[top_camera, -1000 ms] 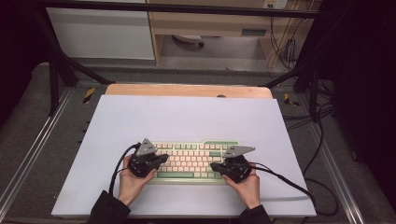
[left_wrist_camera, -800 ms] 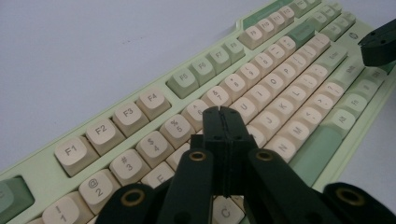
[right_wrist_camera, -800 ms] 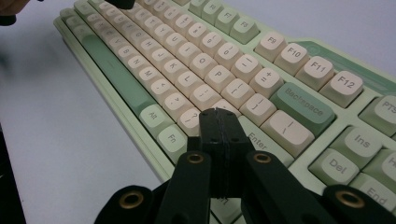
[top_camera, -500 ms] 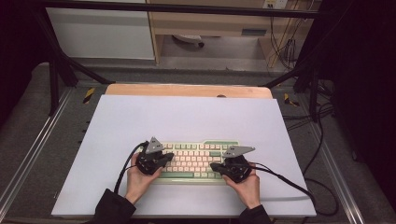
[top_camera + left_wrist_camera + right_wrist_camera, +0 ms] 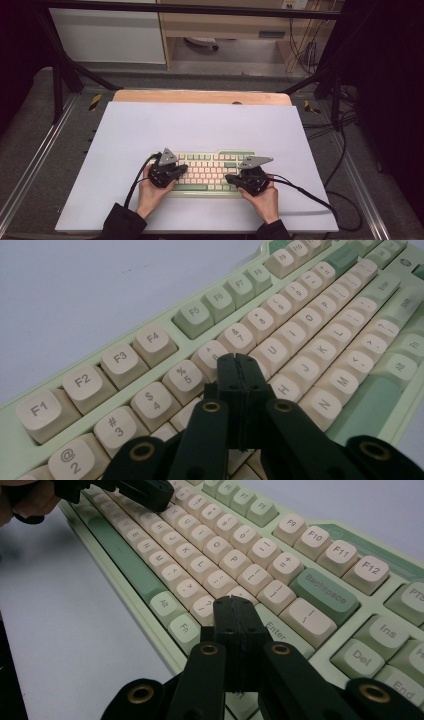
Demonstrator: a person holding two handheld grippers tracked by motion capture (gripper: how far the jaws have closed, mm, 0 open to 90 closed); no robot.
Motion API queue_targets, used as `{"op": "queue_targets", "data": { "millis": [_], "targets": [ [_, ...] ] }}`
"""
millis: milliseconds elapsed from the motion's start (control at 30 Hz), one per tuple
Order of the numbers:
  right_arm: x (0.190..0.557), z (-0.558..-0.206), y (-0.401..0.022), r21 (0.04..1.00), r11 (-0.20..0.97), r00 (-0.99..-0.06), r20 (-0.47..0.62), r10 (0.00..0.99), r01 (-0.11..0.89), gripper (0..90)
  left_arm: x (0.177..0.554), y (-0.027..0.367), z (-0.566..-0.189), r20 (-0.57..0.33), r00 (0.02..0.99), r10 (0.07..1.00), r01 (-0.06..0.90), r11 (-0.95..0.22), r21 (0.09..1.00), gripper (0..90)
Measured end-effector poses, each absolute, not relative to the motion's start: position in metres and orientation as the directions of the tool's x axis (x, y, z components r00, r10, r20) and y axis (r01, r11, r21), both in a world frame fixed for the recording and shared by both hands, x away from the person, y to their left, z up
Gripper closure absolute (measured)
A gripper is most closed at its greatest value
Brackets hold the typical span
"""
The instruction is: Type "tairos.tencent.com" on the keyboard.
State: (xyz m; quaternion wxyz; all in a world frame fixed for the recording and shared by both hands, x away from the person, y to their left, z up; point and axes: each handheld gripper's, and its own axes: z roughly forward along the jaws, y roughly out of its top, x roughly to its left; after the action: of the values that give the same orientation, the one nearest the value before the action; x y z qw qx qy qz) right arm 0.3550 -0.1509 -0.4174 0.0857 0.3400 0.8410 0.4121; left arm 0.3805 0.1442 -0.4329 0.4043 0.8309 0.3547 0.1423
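A pale green keyboard [image 5: 207, 170] with cream and green keys lies near the front of the white table. My left gripper [image 5: 181, 170] hovers over its left half, jaws pressed together with nothing between them; in the left gripper view the shut tips [image 5: 237, 359] sit over the keys [image 5: 280, 347] around the number and letter rows. My right gripper [image 5: 230, 178] is over the keyboard's right half, also shut and empty; its tips [image 5: 234, 601] hang just above the keys beside Enter [image 5: 275, 628]. The left gripper [image 5: 145, 492] shows at the top left of the right gripper view.
The white table top [image 5: 200, 125] has bare room behind and to both sides of the keyboard. A wooden strip [image 5: 200, 96] runs along the far edge. Cables [image 5: 310, 192] trail from the grippers off the right and front of the table.
The left hand and its gripper have shifted a little to the right along the keyboard. The right hand has stayed put.
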Motion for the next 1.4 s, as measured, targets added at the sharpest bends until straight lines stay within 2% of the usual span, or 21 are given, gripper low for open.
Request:
{"op": "queue_targets", "data": {
  "millis": [933,1400],
  "targets": [
    [0.355,-0.417,-0.152,0.754,0.428,-0.753,0.131,0.645,0.498,90.0,0.363,0.169,-0.417,-0.044,0.710,0.703,0.454,-0.409,0.792,90.0],
    [0.355,-0.418,-0.152,0.752,0.431,-0.755,0.132,0.643,0.499,90.0,0.371,0.181,-0.421,-0.042,0.676,0.736,0.478,-0.394,0.785,90.0]
  ]
}}
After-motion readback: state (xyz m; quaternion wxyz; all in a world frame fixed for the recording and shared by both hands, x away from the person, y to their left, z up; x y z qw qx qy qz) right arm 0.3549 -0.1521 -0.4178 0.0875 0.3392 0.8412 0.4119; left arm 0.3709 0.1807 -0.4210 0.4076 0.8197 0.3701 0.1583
